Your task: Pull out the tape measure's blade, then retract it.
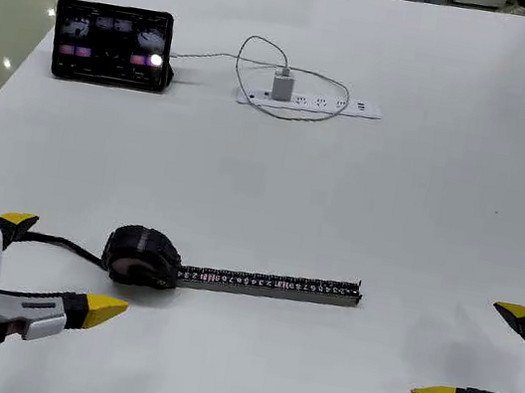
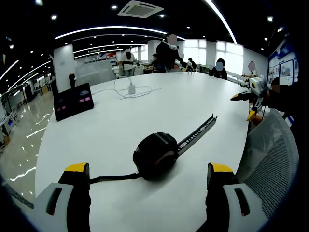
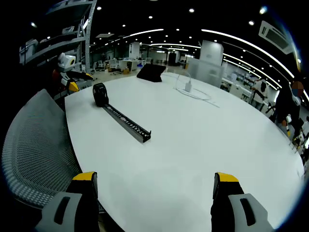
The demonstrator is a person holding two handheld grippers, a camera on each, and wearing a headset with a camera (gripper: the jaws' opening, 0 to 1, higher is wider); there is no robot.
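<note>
A black tape measure (image 1: 141,257) lies on the white table (image 1: 343,200) near its front edge, with its blade (image 1: 268,283) pulled out to the right. My left gripper (image 1: 59,265) stands open just left of the case, which sits ahead of its jaws (image 2: 155,154); a black strap (image 2: 113,178) trails from the case toward them. My right gripper (image 1: 488,357) is open at the front right, well away from the blade's tip (image 3: 144,137). From the right gripper view the case (image 3: 100,94) lies far off.
A dark tablet (image 1: 112,44) stands at the far left of the table. A white power strip (image 1: 309,101) with a charger and looped cable lies at the back middle. A mesh chair back (image 3: 34,154) sits by the table's near edge. People stand in the background.
</note>
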